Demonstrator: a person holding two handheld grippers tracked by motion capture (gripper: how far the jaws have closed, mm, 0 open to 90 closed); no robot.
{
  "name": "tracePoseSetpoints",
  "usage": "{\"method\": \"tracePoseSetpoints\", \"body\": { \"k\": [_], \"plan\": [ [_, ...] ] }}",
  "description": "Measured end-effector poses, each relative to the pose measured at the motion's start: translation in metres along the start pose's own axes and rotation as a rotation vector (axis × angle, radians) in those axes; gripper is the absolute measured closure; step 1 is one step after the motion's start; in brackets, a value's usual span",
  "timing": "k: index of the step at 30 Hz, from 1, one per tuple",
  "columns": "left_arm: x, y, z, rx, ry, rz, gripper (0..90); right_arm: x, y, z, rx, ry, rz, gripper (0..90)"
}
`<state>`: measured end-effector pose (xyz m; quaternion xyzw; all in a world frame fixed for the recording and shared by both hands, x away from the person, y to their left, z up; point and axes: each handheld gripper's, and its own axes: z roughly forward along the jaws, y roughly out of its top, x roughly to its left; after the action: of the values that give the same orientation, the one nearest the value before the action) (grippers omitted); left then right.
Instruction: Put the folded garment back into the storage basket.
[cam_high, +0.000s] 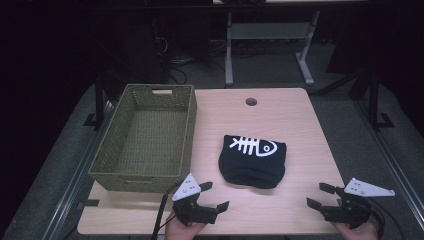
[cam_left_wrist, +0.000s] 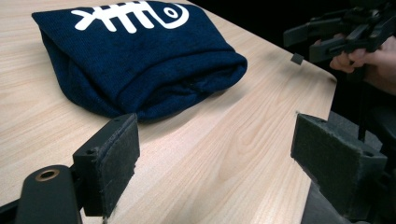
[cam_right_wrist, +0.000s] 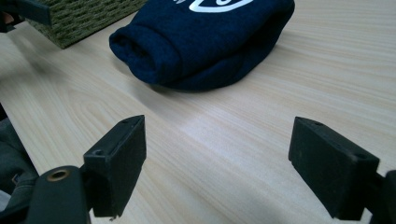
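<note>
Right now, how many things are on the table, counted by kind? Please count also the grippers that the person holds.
Folded dark blue garment with a white fishbone print: 1
Green woven basket: 1
Handheld grippers, both with jaws open: 2, the left gripper and the right gripper
Total: 4
</note>
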<state>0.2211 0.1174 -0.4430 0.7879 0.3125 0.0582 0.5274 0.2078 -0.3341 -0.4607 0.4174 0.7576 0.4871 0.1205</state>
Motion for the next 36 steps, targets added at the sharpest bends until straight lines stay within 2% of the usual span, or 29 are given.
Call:
{"method": "tracePoseSetpoints", "body": {
  "k": [3, 9, 16, 17, 20, 21, 24, 26, 27, 36],
  "plan": [
    [0.000, 0.002, 0.002, 0.004, 0.001, 0.000, 15.0, 0.000, 0.003, 0.000, -0.010, 0.011, 0.005, 18.4],
    [0.001, 0.012, 0.008, 0.001, -0.002, 0.019, 15.0, 0.001, 0.014, 0.002, 0.007, 0.031, 0.016, 17.1],
    [0.008, 0.023, 0.021, 0.000, -0.010, 0.001, 15.0, 0.004, 0.035, 0.009, -0.009, 0.043, -0.011, 17.2],
    [0.010, 0.024, 0.027, 0.009, 0.000, -0.006, 15.0, 0.005, 0.044, 0.015, -0.017, 0.058, -0.015, 17.2],
    [0.012, 0.027, 0.032, 0.016, -0.001, -0.016, 15.1, 0.007, 0.051, 0.023, -0.004, 0.073, -0.016, 17.2],
    [0.014, 0.029, 0.037, 0.014, 0.012, -0.019, 15.1, 0.008, 0.058, 0.031, 0.017, 0.078, -0.031, 17.2],
    [0.017, 0.032, 0.041, 0.020, 0.016, -0.027, 15.1, 0.008, 0.064, 0.039, 0.033, 0.094, -0.025, 17.2],
    [0.021, 0.035, 0.045, 0.021, 0.032, -0.045, 15.1, 0.006, 0.068, 0.046, 0.049, 0.103, -0.024, 17.1],
    [0.026, 0.038, 0.048, 0.013, 0.044, -0.068, 15.1, 0.004, 0.071, 0.051, 0.059, 0.104, -0.024, 17.1],
    [0.044, 0.048, 0.068, 0.013, 0.117, -0.126, 15.1, -0.008, 0.084, 0.075, 0.117, 0.087, -0.006, 17.2]
  ]
}}
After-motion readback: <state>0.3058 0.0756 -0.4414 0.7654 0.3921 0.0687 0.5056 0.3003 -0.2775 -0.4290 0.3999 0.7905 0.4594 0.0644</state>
